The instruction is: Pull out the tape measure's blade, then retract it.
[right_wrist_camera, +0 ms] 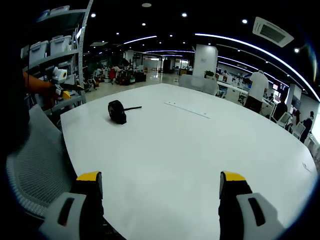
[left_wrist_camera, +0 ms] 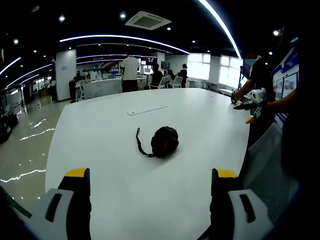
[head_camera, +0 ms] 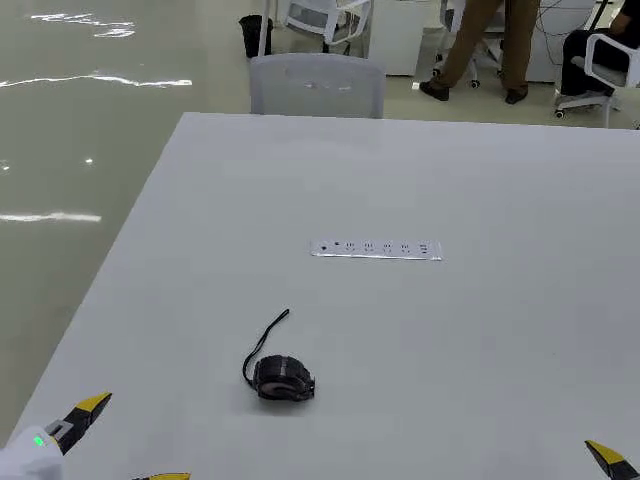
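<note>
The black round tape measure (head_camera: 283, 378) lies lower centre of the frame on the white counter (head_camera: 450, 330), untouched. Gaping wide, empty: left claw (left_wrist_camera: 151, 173), right claw (right_wrist_camera: 160, 176). Risk: unpinned, it likely skids when tugged.

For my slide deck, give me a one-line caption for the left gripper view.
Open left tool faces a black tape measure lying untouched, strap out, on the white table.

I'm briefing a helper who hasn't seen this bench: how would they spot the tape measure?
Look at the big white table. Nearer the person than the flat white power strip at its middle lies the tape measure. Unlike that pale strip, it is a small rounded black case with a thin black strap trailing from it.
</note>
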Action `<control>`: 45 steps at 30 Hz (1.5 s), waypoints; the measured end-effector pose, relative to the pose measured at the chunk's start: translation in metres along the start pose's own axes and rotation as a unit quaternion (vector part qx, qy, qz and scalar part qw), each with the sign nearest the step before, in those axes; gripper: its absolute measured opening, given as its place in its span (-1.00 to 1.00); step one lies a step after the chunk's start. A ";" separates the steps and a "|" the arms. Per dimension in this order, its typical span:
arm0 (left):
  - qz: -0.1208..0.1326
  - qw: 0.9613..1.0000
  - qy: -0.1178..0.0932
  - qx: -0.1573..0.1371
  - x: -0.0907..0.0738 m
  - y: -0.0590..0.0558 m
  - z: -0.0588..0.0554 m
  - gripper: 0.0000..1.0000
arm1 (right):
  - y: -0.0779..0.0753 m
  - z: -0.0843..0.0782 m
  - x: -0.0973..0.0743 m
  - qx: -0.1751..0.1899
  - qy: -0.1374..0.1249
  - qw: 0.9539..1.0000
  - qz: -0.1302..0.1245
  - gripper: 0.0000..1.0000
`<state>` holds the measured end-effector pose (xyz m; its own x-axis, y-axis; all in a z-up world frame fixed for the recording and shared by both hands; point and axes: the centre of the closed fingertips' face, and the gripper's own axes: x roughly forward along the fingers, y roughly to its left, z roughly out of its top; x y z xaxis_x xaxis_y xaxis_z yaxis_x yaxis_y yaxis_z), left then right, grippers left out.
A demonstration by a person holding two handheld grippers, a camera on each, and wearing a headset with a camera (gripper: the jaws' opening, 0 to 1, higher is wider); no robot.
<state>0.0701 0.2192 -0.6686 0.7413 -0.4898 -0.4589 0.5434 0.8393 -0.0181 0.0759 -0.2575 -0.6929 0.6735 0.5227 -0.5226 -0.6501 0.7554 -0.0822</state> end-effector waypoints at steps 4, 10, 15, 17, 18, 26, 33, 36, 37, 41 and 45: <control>-0.006 1.000 0.007 0.008 0.004 0.002 0.000 0.99 | 0.002 0.004 0.008 -0.006 0.003 1.000 0.013 1.00; -0.011 1.000 0.011 0.012 0.012 0.009 0.005 0.99 | 0.006 0.013 0.022 -0.016 0.005 0.999 0.034 0.98; -0.028 0.999 0.026 0.039 0.023 0.007 0.012 0.98 | 0.011 0.020 0.036 -0.029 0.006 0.998 0.054 0.95; -0.032 0.998 0.028 0.047 0.027 0.005 0.016 0.98 | 0.013 0.023 0.041 -0.032 0.007 0.998 0.060 0.94; -0.037 0.997 0.031 0.052 0.031 0.004 0.017 0.98 | 0.015 0.025 0.044 -0.034 0.006 0.997 0.065 0.93; -0.055 0.995 0.041 0.070 0.050 0.004 0.020 0.98 | 0.018 0.032 0.061 -0.041 0.008 0.996 0.083 0.90; -0.074 0.993 0.047 0.084 0.064 0.002 0.021 0.96 | 0.021 0.038 0.074 -0.049 0.008 0.994 0.096 0.86; -0.081 0.993 0.043 0.080 0.071 0.002 0.024 0.93 | 0.023 0.043 0.080 -0.050 0.006 0.993 0.103 0.84; -0.083 0.992 0.043 0.082 0.073 0.002 0.024 0.91 | 0.025 0.044 0.083 -0.051 0.006 0.993 0.106 0.83; -0.093 0.990 0.052 0.096 0.086 0.003 0.022 0.85 | 0.034 0.054 0.099 -0.064 0.005 0.990 0.126 0.81; -0.098 0.988 0.054 0.103 0.094 0.001 0.025 0.79 | 0.042 0.068 0.109 -0.075 -0.002 0.988 0.138 0.80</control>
<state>0.1505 0.1676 -0.6894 0.5736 -0.6007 -0.5568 0.7491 0.6597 0.0600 0.1457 -0.1425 -0.6957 0.4638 0.7028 -0.5394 -0.8542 0.5162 -0.0618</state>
